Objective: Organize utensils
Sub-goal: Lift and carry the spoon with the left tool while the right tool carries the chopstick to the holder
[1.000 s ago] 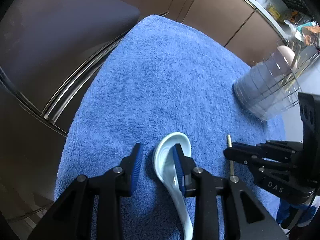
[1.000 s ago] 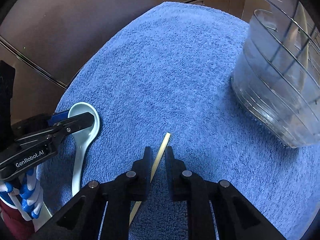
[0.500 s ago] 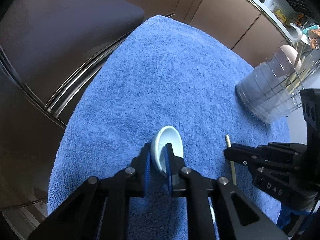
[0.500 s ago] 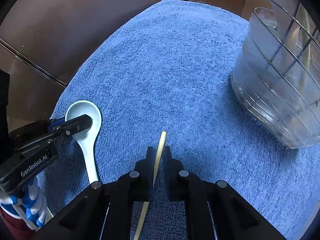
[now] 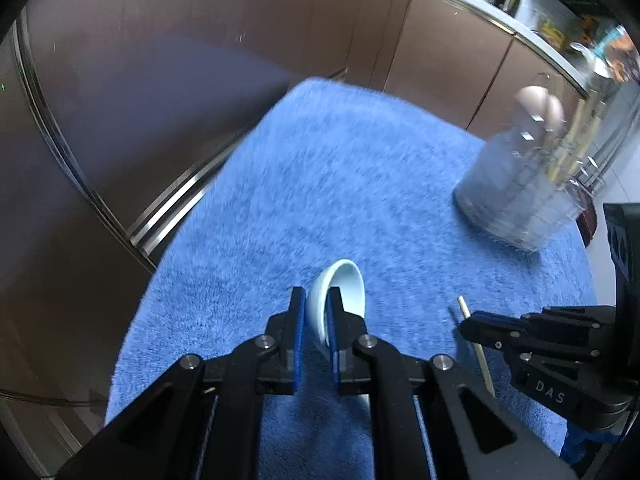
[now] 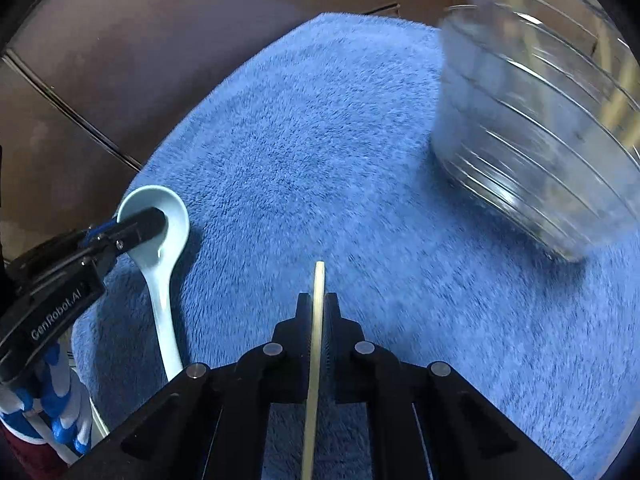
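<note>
My left gripper (image 5: 316, 300) is shut on the rim of a pale blue ceramic spoon (image 5: 344, 292) and holds it lifted and tilted above the blue towel (image 5: 320, 184). In the right wrist view the spoon (image 6: 164, 248) hangs at the left with its handle pointing down. My right gripper (image 6: 318, 304) is shut on a thin wooden chopstick (image 6: 319, 280) that runs along between the fingers. The chopstick (image 5: 474, 344) also shows in the left wrist view. A clear wire-ribbed utensil holder (image 5: 520, 200) stands at the towel's far right with chopsticks and a spoon in it.
Brown cabinet fronts with metal trim (image 5: 120, 160) lie beyond the towel's left and far edges. A counter with kitchen items (image 5: 560, 20) runs at the far right. The utensil holder (image 6: 540, 120) fills the upper right of the right wrist view.
My left gripper closed on the spoon's bowl and lifted it off the towel. My right gripper closed on the chopstick and raised it. Both views have moved up and toward the holder.
</note>
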Demonstrator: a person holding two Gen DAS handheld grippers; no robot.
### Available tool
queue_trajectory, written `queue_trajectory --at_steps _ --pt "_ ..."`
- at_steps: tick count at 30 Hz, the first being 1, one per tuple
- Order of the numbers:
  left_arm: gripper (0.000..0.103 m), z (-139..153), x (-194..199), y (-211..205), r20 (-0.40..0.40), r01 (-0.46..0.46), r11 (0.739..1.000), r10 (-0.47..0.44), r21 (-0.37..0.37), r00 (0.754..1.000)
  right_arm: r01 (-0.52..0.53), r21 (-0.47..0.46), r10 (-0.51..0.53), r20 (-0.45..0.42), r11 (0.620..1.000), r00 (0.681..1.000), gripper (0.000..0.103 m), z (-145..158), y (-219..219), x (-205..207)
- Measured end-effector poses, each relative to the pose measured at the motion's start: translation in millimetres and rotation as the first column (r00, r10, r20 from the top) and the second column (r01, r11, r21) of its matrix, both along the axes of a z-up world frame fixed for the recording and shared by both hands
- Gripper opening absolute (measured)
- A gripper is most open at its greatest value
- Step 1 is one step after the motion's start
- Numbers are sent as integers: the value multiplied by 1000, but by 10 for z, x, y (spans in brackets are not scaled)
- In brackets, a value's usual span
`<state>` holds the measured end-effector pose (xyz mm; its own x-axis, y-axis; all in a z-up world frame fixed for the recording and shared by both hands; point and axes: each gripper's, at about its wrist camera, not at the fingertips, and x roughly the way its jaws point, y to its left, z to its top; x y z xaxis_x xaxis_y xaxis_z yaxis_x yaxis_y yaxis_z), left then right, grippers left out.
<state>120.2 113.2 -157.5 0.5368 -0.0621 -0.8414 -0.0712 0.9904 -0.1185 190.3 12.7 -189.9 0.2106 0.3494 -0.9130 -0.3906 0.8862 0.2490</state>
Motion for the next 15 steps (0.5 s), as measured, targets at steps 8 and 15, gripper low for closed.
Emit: queue_trajectory --at_steps 8,15 --pt "9 382 -343 -504 143 56 994 -69 94 987 -14 136 -6 145 991 989 6 276 -412 -505" --pt "9 598 -586 -867 230 86 981 -126 174 965 42 245 -99 224 969 969 6 444 -897 -847"
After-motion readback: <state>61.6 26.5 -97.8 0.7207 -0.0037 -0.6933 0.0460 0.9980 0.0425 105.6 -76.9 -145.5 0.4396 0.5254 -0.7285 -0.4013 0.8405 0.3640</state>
